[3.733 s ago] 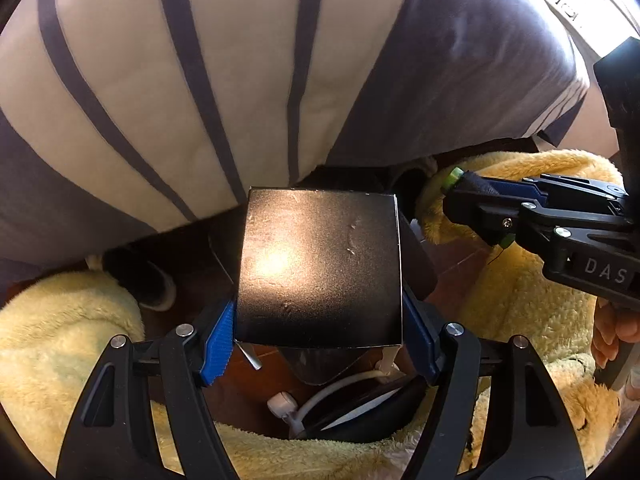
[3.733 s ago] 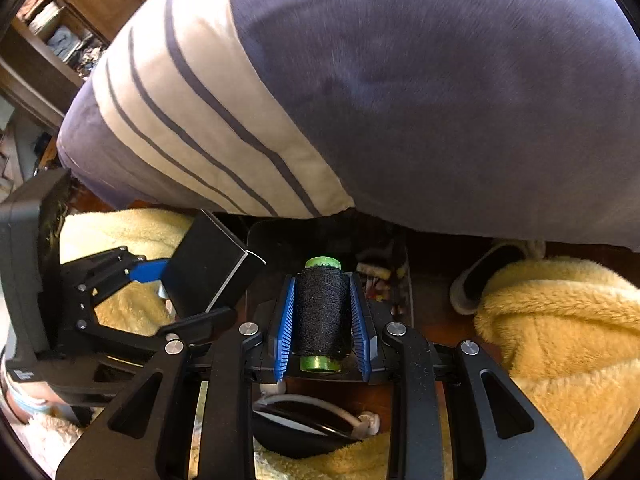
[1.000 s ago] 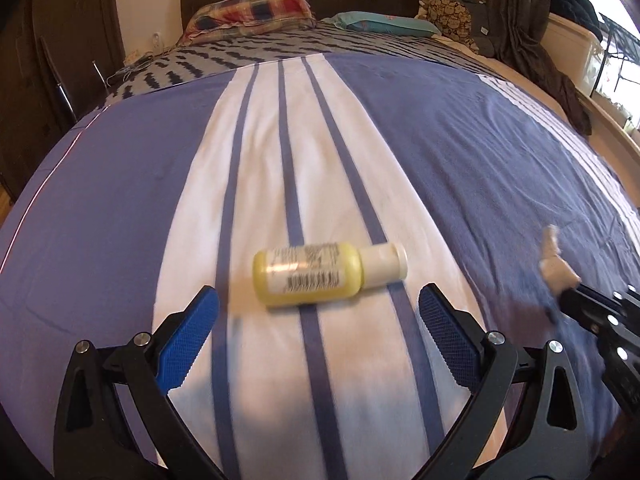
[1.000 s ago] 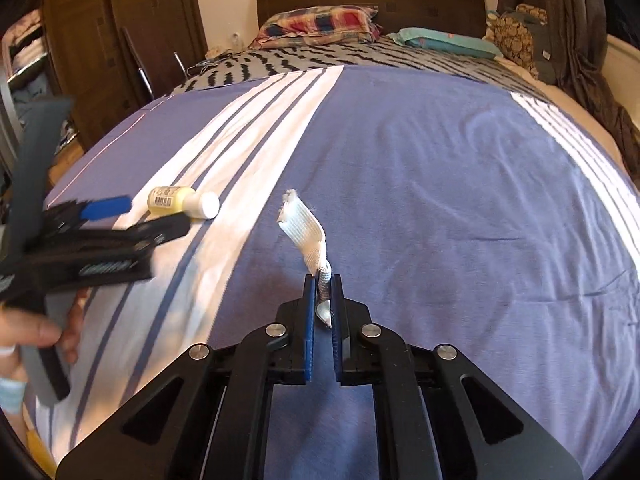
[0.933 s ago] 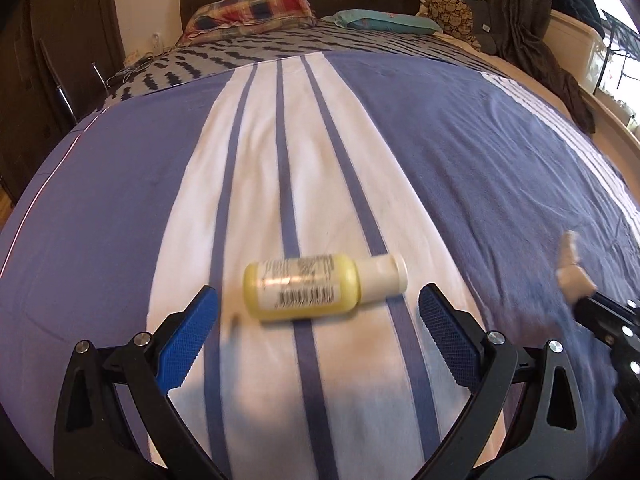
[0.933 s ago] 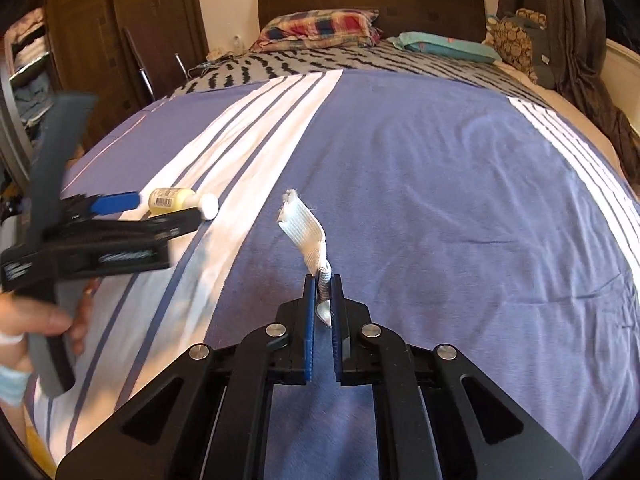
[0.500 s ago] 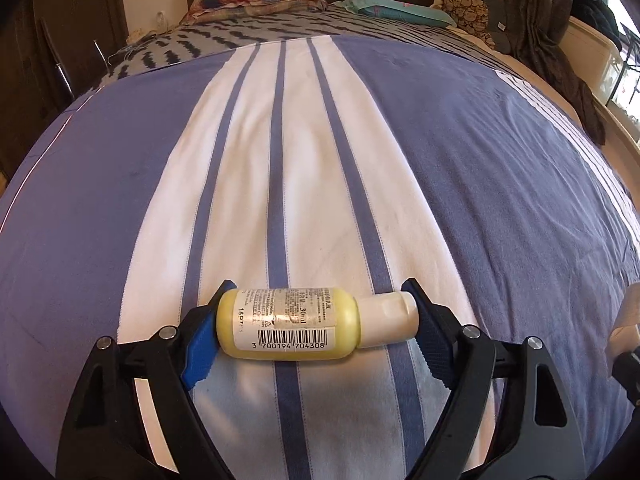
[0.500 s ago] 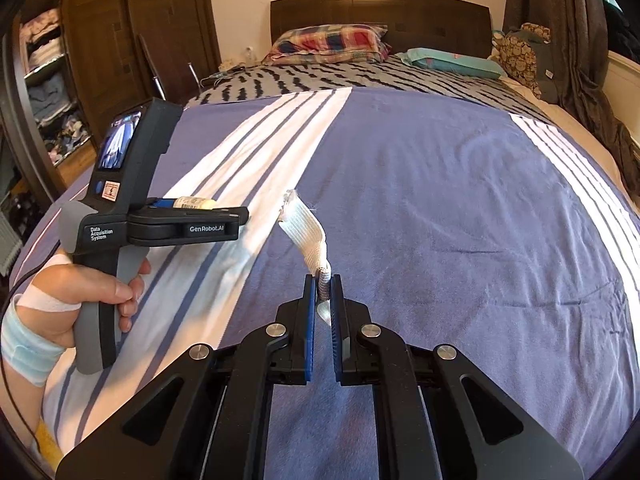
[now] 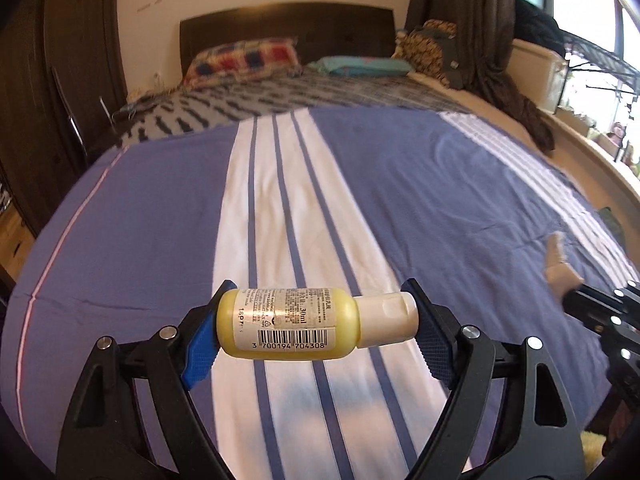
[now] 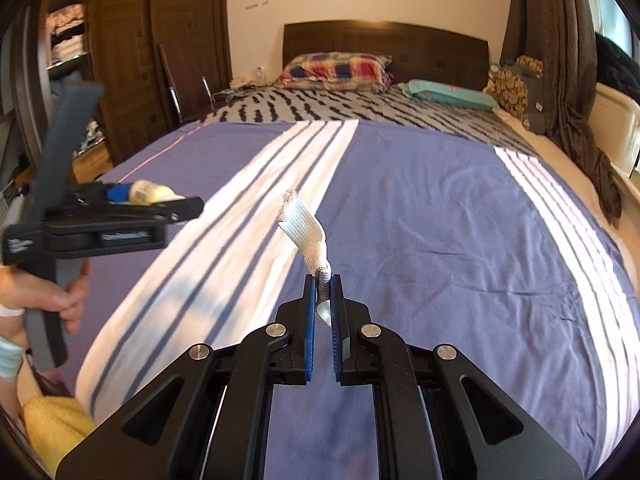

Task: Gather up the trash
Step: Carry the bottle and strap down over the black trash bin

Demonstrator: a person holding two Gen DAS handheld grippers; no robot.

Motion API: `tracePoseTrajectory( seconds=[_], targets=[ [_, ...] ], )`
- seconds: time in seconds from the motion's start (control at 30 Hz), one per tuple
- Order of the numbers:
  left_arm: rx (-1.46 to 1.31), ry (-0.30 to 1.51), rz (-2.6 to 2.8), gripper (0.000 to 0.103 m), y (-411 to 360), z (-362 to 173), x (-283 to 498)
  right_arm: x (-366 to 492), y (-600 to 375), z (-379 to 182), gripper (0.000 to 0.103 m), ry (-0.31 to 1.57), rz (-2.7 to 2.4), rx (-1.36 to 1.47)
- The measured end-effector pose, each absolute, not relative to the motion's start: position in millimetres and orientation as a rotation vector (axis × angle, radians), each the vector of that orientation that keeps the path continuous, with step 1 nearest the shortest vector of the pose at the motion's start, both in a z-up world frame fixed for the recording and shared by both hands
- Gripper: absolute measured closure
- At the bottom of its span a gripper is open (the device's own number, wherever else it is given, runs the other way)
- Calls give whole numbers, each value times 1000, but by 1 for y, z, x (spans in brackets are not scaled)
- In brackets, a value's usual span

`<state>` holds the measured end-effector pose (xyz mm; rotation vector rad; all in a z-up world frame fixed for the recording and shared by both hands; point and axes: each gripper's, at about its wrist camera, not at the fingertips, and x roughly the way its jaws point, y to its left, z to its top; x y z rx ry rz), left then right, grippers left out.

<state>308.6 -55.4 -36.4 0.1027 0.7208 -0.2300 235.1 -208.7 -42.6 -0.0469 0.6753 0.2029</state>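
Note:
A small yellow bottle with a white cap and a barcode label lies sideways between the blue pads of my left gripper, which is shut on it end to end and holds it in the air above the striped bedspread. In the right wrist view the same bottle shows in the left gripper, held by a hand at the left. My right gripper is shut on a white woven strip that sticks up and forward from its jaws. That strip also shows at the right edge of the left wrist view.
The bed carries a blue spread with white stripes, a zigzag blanket and pillows by the dark headboard. A wooden wardrobe stands at the left. Dark clothes hang over the right side. Yellow fleece lies at the lower left.
My left gripper has shut on the yellow bottle and lifted it off the spread. Both grippers have risen and drawn back, so more of the room shows. The right one keeps the strip.

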Motion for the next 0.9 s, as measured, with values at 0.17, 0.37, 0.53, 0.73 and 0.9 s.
tracePoseTrajectory(
  seconds=[0.17,0.37,0.53,0.73,0.9],
  targets=[
    [128,633,-276,24,-51,3,238,185,-206,-17,95,621,212,-64],
    [153,578,-313,24,-45,22,169,122,-203,4,95,560,236,-74],
    [143,566,-354,24,-39,16,115,73,-202,7,95,534,260,-68],
    [152,564,-390,24,-38,-5,60,27,-196,-1,95,518,284,-63],
    [132,596,-404,24,-34,-34,25,-1,-187,-21,95,545,306,-73]
  ],
)
